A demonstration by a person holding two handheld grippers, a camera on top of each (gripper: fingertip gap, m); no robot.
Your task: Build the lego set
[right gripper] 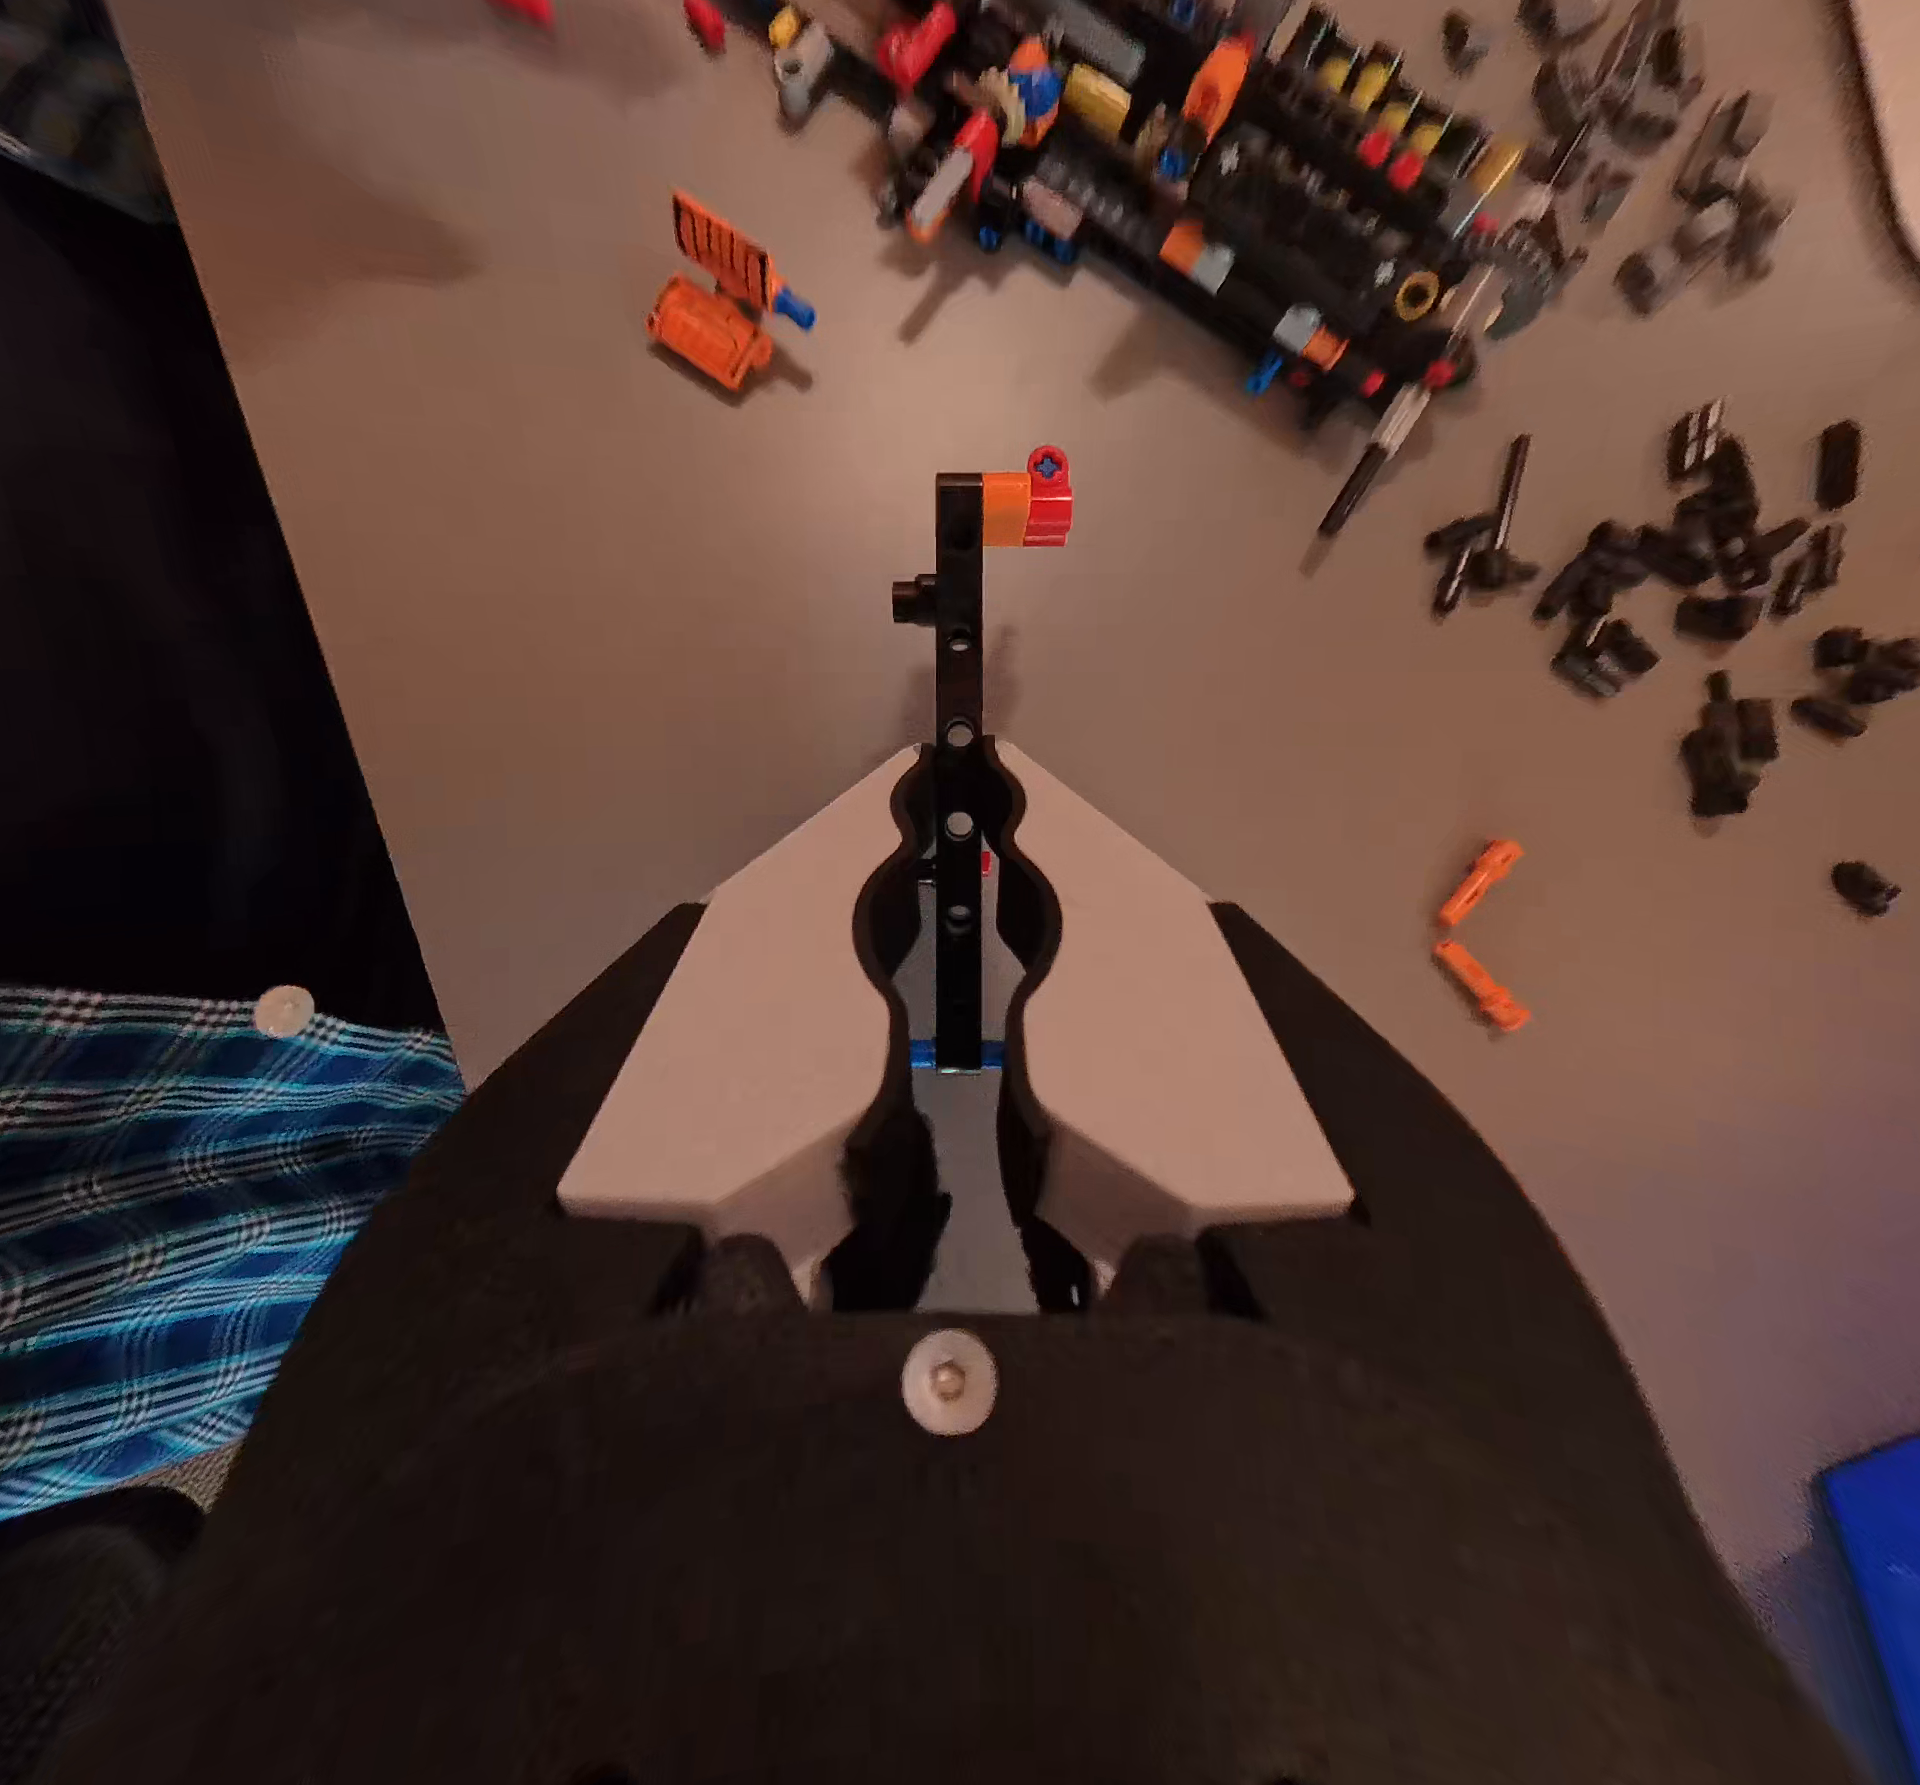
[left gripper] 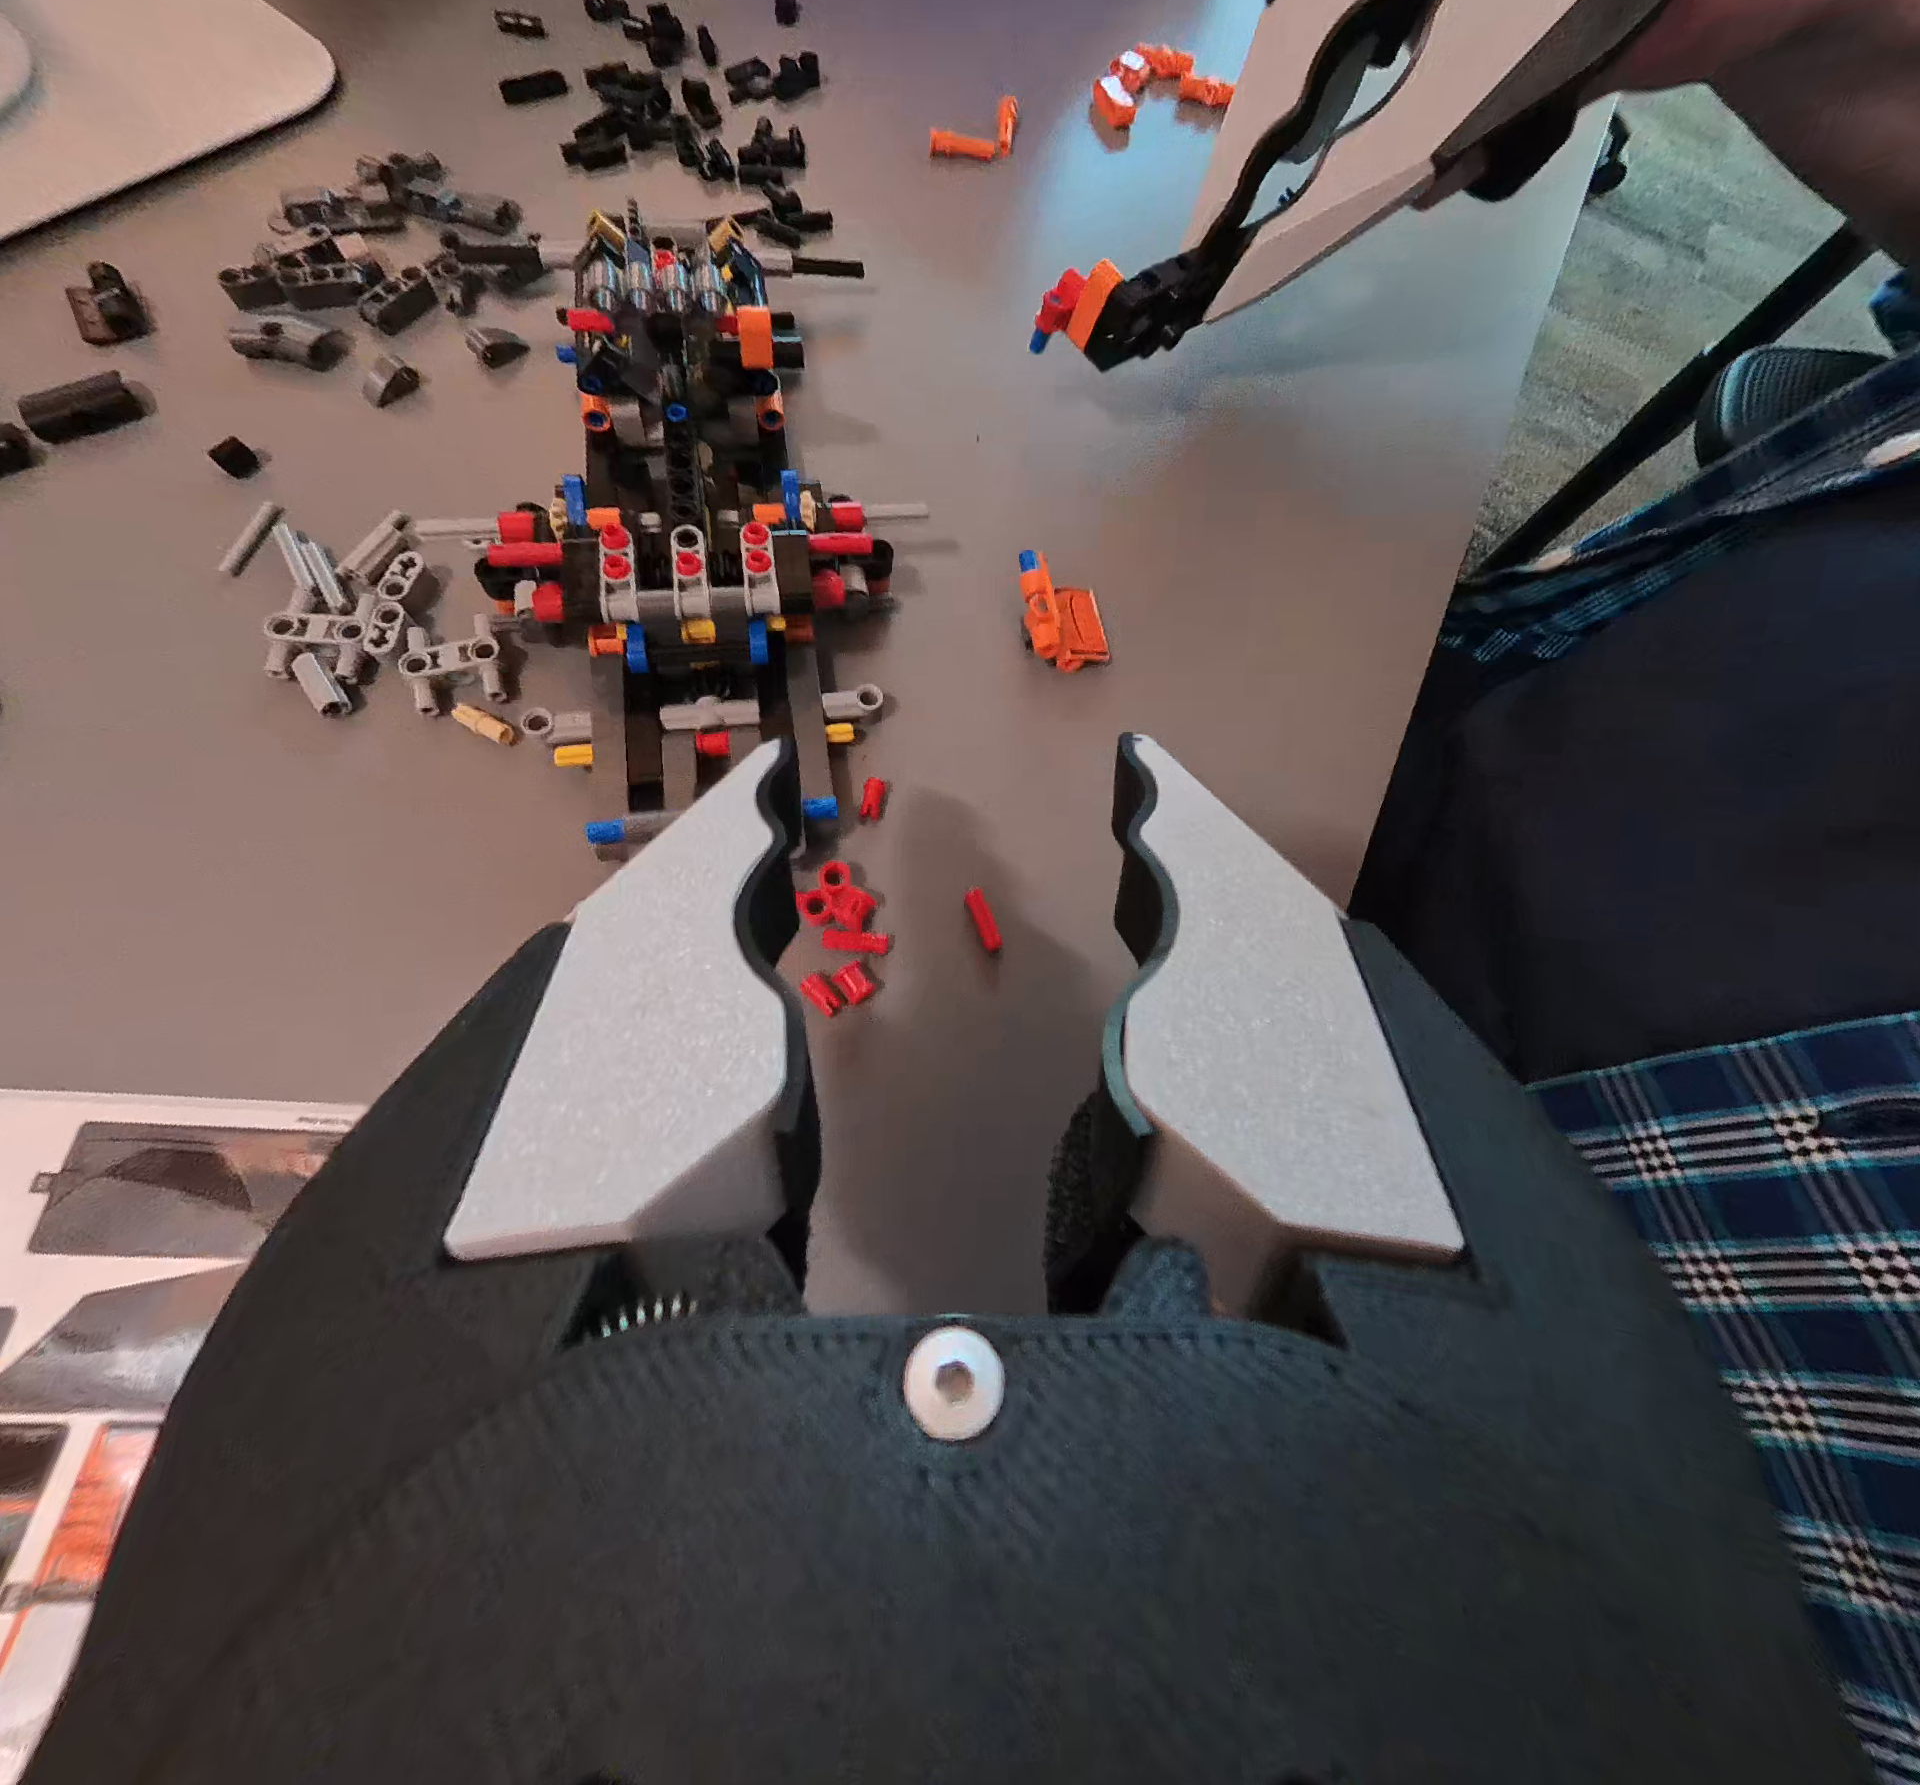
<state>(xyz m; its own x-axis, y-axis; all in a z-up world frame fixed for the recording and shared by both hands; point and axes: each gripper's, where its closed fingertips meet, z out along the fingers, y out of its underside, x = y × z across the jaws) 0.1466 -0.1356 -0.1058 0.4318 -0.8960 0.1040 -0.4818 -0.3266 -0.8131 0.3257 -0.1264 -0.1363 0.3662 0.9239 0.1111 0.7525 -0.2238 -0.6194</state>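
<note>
The half-built lego chassis [left gripper: 686, 530], black with red, blue, orange and yellow parts, lies on the grey table; it also shows in the right wrist view [right gripper: 1195, 146]. My left gripper [left gripper: 951, 748] is open and empty, low over the table just right of the chassis's near end, above a cluster of small red pins [left gripper: 842, 935]. My right gripper [right gripper: 958, 748] is shut on a black beam sub-assembly [right gripper: 958, 675] with orange and red parts at its tip, held above the table. It shows at the upper right of the left wrist view [left gripper: 1127, 312].
Piles of black parts [left gripper: 675, 94], dark grey parts [left gripper: 353, 260] and light grey parts [left gripper: 353, 613] lie left of and behind the chassis. An orange sub-assembly [left gripper: 1065, 618] and loose orange pieces [left gripper: 1153, 78] lie on the right. An instruction booklet [left gripper: 125, 1247] is at near left. A person sits at the table's right edge.
</note>
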